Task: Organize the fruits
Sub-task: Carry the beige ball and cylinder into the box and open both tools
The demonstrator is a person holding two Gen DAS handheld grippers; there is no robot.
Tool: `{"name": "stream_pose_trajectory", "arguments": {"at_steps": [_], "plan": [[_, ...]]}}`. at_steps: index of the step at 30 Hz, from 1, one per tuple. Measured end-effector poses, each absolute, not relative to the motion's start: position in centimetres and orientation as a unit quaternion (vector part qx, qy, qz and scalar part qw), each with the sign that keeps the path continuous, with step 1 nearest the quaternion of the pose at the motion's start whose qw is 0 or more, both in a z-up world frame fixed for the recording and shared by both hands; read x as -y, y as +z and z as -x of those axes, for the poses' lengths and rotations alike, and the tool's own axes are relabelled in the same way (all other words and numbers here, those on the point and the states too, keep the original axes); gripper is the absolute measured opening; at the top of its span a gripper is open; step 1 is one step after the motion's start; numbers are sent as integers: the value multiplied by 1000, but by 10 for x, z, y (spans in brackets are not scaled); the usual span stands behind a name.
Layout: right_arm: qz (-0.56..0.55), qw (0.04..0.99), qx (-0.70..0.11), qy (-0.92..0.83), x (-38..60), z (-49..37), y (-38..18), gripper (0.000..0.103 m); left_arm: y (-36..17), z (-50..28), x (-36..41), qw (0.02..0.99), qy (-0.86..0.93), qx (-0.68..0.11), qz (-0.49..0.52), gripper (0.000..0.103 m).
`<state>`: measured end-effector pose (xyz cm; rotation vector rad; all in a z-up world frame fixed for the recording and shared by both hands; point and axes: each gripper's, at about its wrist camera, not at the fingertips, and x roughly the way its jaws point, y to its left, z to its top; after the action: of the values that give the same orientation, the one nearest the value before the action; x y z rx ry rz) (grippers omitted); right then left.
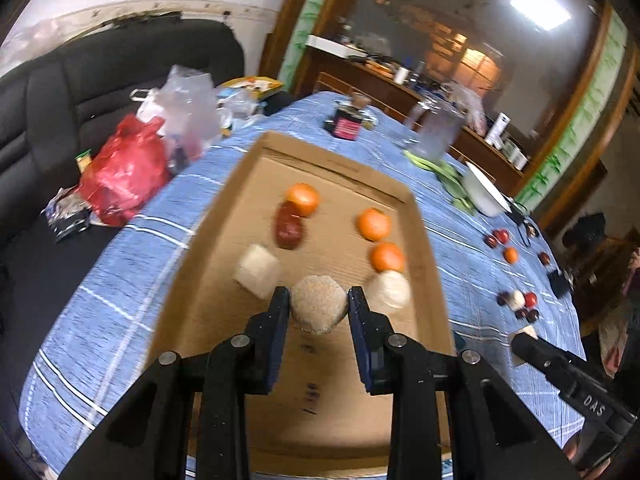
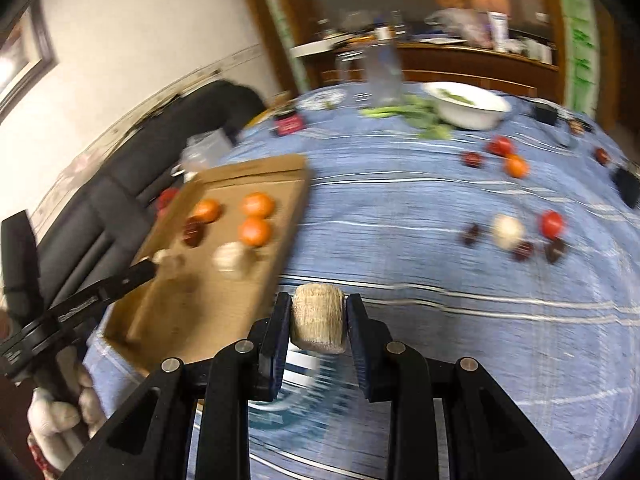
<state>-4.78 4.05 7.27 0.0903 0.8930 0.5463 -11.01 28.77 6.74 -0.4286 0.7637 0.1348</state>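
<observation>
My left gripper (image 1: 319, 307) is squeezing a tan ball (image 1: 318, 309) over the box (image 1: 425, 240); my right gripper (image 2: 319, 318) is squeezing a pale roll (image 2: 318, 317) (beside the box edge) over bare desk (image 2: 460, 340).

In my cardboard tray (image 1: 416, 224) I count three oranges (image 1: 374, 224), one dark red fruit (image 1: 289, 226) and two pale netted fruits (image 1: 258, 271). Each of my two claws clamps one more netted fruit: left claw (image 1: 319, 310), right claw (image 2: 319, 319). Loose on the blue tablecloth (image 2: 400, 208) I count one orange, one netted fruit and roughly eight red or dark fruits; blur makes that last count uncertain. One white bowl (image 2: 468, 114).
</observation>
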Motion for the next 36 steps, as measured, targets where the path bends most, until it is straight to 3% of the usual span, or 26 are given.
{"name": "stream_pose_trajectory", "arguments": {"at_steps": [10,24,30,34,36], "plan": [[28,828,-468,308,-135,23,43,31,45,76,-312,881,83,-422,199,29],[70,824,-472,305,-162,14,22,31,30,65,-313,874,74,-434,206,29],[63,826,-466,311,-159,17,25,33,39,74,-317,874,62,-419,239,40],[54,829,-459,315,-151,22,33,33,50,85,-317,878,64,-403,251,56],[46,832,-453,318,-145,27,39,34,56,95,-321,878,63,-393,265,56]]}}
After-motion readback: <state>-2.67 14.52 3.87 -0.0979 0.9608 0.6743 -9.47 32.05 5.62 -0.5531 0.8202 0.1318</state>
